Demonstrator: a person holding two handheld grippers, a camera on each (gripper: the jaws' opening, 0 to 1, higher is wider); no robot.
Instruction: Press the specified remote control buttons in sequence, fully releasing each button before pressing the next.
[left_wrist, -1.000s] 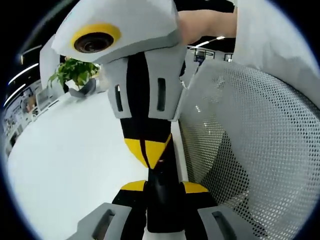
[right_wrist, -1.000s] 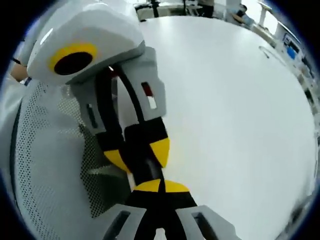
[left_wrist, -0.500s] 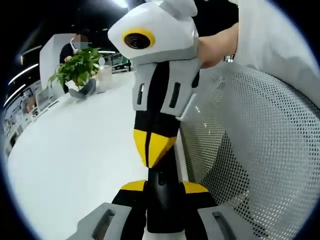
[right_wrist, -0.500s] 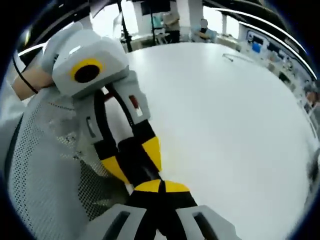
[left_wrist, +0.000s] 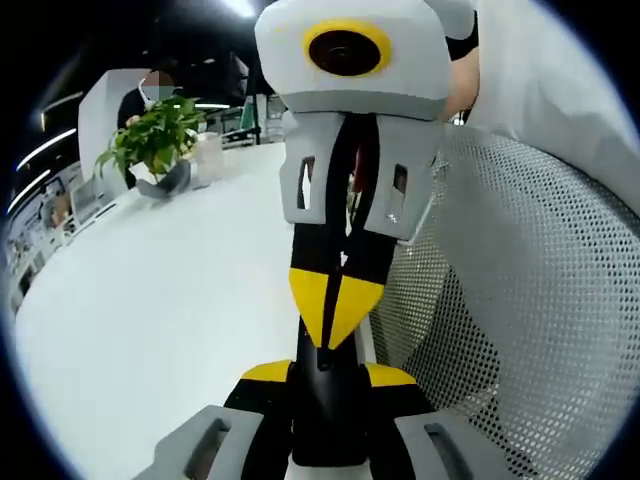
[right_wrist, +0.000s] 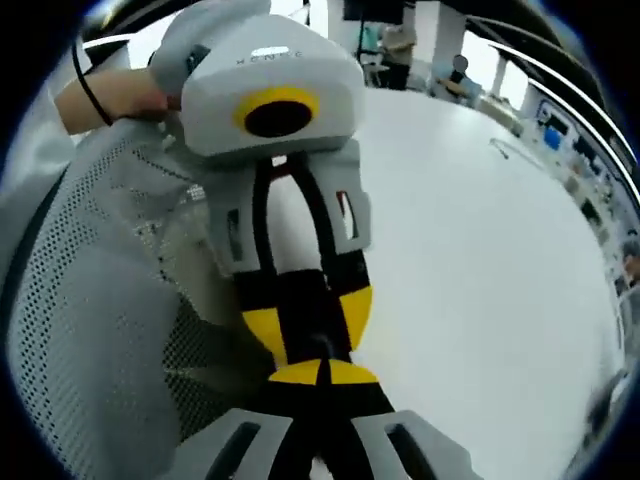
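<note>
Grippers first: left gripper rises from the bottom centre of the left gripper view, its yellow-tipped jaws clamped on a slim black remote that stands up between them. The right gripper comes down from the top centre with jaws closed, yellow tips together and touching the top end of the remote. In the right gripper view the right gripper has nothing between its jaws and meets the left gripper tip to tip at centre.

A white table, smooth and matte, takes the left half of the left gripper view and the right half of the other. A grey mesh chair with a curved, perforated back fills the right side, and the left side of the right gripper view. A white sleeve is cut off at upper right. A hand with a dark wristband holds the left gripper's grey body at upper left. A leafy green plant in a grey pot sits at upper left on the table's far edge.

The grippers cover most of the remote, so its buttons cannot be made out. The room behind is blurred.
</note>
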